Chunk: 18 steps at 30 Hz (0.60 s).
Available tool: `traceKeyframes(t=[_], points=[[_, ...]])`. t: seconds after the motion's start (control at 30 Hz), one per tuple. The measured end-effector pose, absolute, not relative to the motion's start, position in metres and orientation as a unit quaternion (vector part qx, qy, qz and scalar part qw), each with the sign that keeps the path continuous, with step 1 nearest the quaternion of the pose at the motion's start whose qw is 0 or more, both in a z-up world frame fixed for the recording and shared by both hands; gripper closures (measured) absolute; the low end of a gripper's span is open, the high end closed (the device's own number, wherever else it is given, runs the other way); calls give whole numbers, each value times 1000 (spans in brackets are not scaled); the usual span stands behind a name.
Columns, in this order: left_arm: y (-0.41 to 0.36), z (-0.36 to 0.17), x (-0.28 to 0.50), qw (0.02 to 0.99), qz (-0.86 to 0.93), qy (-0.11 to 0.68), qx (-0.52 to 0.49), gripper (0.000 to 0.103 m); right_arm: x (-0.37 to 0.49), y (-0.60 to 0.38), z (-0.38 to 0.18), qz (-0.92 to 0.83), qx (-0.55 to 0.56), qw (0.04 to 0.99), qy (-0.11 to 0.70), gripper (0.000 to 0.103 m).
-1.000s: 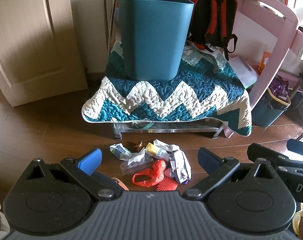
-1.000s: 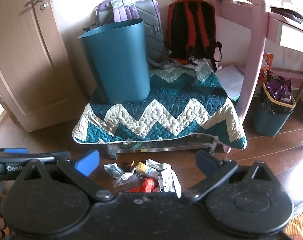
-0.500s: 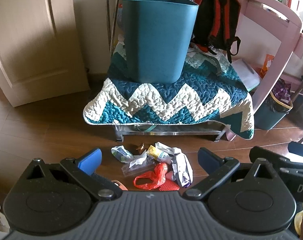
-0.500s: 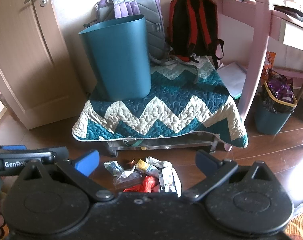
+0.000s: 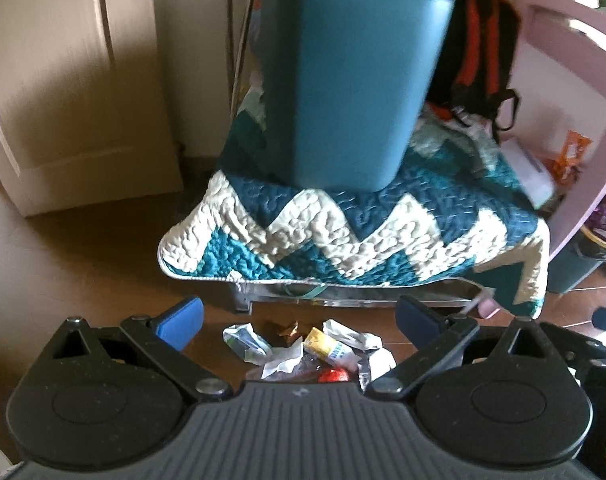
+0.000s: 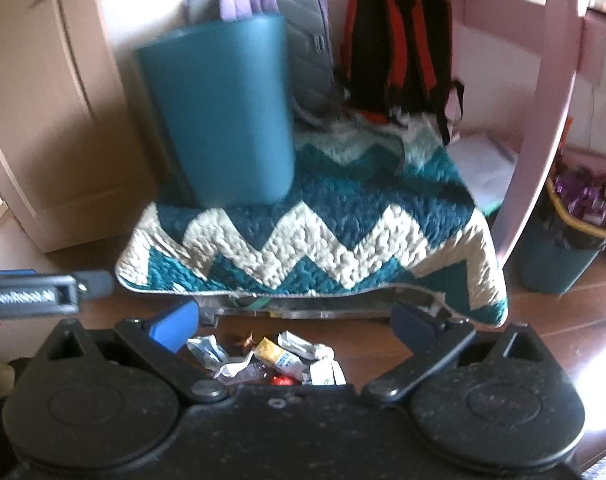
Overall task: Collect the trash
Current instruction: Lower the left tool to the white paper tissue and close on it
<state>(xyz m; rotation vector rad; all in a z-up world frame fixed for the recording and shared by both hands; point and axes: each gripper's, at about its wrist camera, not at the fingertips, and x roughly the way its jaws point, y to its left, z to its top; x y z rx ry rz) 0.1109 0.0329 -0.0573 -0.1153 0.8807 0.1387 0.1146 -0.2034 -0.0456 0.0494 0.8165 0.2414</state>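
A pile of trash [image 5: 307, 350] lies on the wooden floor in front of a low bench: crumpled white wrappers, a yellow packet [image 5: 323, 344], a red bag partly hidden by the gripper body. It also shows in the right wrist view [image 6: 267, 356]. A tall teal bin [image 5: 343, 80] stands on the quilt-covered bench [image 5: 343, 236]; it shows in the right wrist view too [image 6: 223, 112]. My left gripper [image 5: 299, 320] is open and empty above the trash. My right gripper [image 6: 295, 322] is open and empty, beside the left one [image 6: 31, 296].
A pale cupboard door [image 5: 63, 80] is at the left. A purple backpack [image 6: 271, 8] and a red-black backpack [image 6: 399, 44] lean on the wall behind the bench. A pink desk frame [image 6: 543, 100] and a second, full bin [image 6: 567, 236] stand at the right.
Both grippers have moved forward and lower toward the bench and trash; the scene looms larger and is blurred. Both sets of jaws stay open.
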Motion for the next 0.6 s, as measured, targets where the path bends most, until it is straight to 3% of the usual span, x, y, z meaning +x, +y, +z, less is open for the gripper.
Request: traceKeyframes(t=[0.6], points=[[58, -238, 251, 827, 94, 550, -69, 0, 270, -203, -241, 63, 56, 829, 553, 9]])
